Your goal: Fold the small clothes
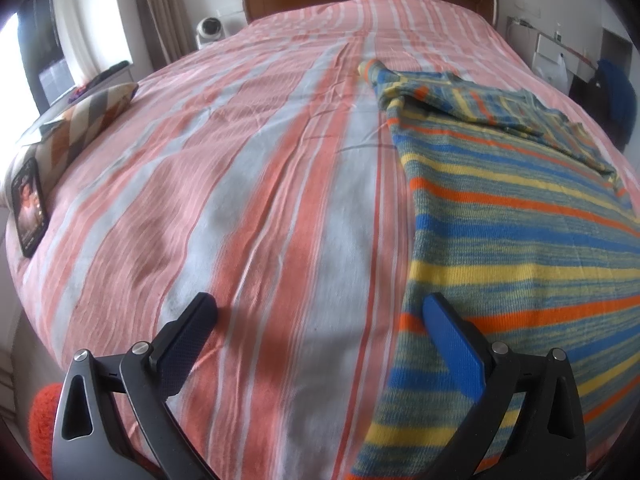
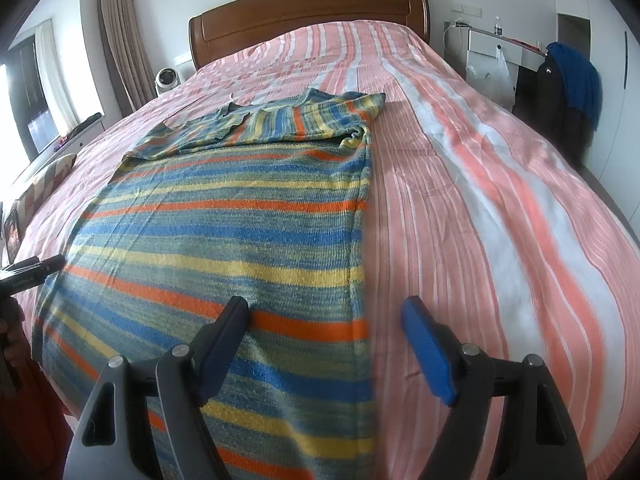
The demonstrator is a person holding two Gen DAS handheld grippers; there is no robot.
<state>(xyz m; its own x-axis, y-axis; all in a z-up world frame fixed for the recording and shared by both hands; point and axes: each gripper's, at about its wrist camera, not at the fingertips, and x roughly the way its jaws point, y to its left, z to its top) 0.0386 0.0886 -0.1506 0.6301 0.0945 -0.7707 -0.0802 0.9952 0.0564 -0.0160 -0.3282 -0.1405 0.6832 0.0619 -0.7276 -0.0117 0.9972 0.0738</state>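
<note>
A knitted sweater (image 1: pixel 520 216) (image 2: pixel 224 232) with blue, yellow, orange and green stripes lies flat on the bed, its sleeves folded in across the far part. My left gripper (image 1: pixel 320 308) hovers open over the sweater's left edge near the hem; its blue finger (image 1: pixel 452 344) is above the knit and its black finger (image 1: pixel 188 340) above the bedspread. My right gripper (image 2: pixel 326 312) is open over the sweater's right edge, with its black finger (image 2: pixel 224 344) above the knit and its blue finger (image 2: pixel 428 348) above the bedspread. Nothing is held.
The bed has a pink, orange and white striped bedspread (image 1: pixel 248 184) (image 2: pixel 500 200) and a wooden headboard (image 2: pixel 308 24). A patterned cushion (image 1: pixel 88 120) and a phone (image 1: pixel 29 208) lie at the bed's left edge. The left gripper's tip (image 2: pixel 36 270) shows at the right wrist view's left border.
</note>
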